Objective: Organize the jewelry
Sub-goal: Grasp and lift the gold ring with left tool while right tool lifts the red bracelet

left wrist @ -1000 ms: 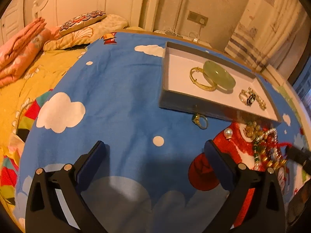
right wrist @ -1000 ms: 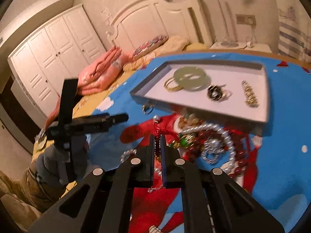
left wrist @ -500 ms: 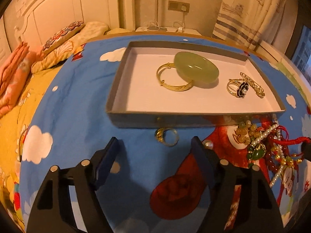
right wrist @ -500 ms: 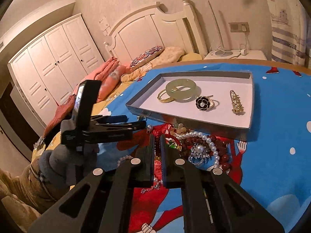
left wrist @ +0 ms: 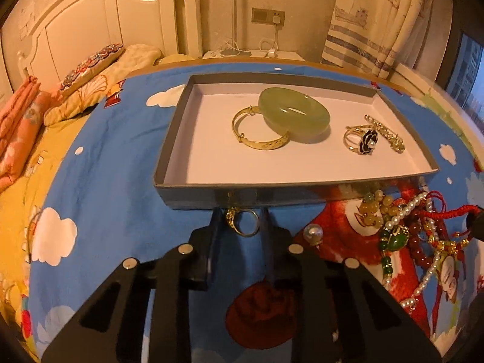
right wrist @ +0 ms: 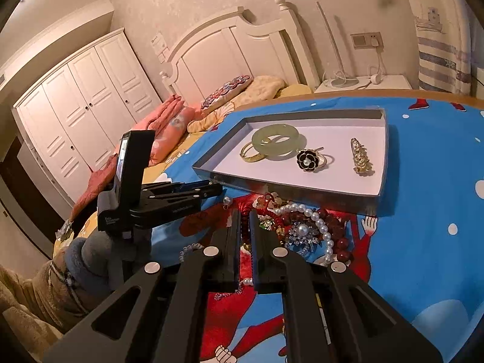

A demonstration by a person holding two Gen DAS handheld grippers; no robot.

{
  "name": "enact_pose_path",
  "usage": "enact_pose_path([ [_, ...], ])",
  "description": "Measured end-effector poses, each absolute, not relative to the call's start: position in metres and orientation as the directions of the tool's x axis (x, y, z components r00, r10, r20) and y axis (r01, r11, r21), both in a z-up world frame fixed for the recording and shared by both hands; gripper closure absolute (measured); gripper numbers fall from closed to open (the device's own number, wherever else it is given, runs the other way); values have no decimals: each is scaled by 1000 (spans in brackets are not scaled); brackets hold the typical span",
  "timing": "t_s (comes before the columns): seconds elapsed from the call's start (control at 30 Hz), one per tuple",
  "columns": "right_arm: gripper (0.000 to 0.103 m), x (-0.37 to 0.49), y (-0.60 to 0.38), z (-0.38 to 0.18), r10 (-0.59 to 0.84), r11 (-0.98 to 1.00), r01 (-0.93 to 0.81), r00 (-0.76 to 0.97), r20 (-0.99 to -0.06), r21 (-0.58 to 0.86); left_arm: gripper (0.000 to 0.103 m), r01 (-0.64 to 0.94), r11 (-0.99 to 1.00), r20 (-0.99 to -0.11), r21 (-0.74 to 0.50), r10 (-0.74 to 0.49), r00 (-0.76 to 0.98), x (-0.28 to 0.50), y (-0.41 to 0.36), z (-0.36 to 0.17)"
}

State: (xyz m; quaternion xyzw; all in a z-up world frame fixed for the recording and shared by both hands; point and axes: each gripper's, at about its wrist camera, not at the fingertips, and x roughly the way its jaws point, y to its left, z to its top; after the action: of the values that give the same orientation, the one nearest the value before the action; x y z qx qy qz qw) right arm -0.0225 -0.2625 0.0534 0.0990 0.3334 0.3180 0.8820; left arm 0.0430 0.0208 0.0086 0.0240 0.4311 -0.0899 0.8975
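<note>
A grey tray with a white floor holds a green jade bangle, a gold bangle, a black flower ring and a gold clip. My left gripper has closed around a gold ring lying on the blue sheet just in front of the tray wall. My right gripper is shut on a red cord at the edge of a jewelry pile of pearls and red beads. The tray also shows in the right wrist view.
A loose pearl earring lies right of the left gripper. The pile lies on the right in the left wrist view. Pillows and folded orange blankets lie at the far left. A headboard and wardrobe stand behind.
My left gripper has swung toward the tray, moved up to the gold ring and closed its jaws around it. My right gripper stays shut on the red cord, hardly moved.
</note>
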Motion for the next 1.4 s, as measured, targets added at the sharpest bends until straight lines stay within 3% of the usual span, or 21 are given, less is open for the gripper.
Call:
enact_pose_path([
  [0.47, 96, -25, -260, 51, 621, 782, -501, 571, -536, 371, 79, 193, 978, -758, -85, -189, 625, 19, 27, 11],
  [1.4, 96, -22, -256, 52, 607, 793, -489, 588, -534, 363, 79, 207, 976, -730, -73, -194, 655, 10, 23, 25],
])
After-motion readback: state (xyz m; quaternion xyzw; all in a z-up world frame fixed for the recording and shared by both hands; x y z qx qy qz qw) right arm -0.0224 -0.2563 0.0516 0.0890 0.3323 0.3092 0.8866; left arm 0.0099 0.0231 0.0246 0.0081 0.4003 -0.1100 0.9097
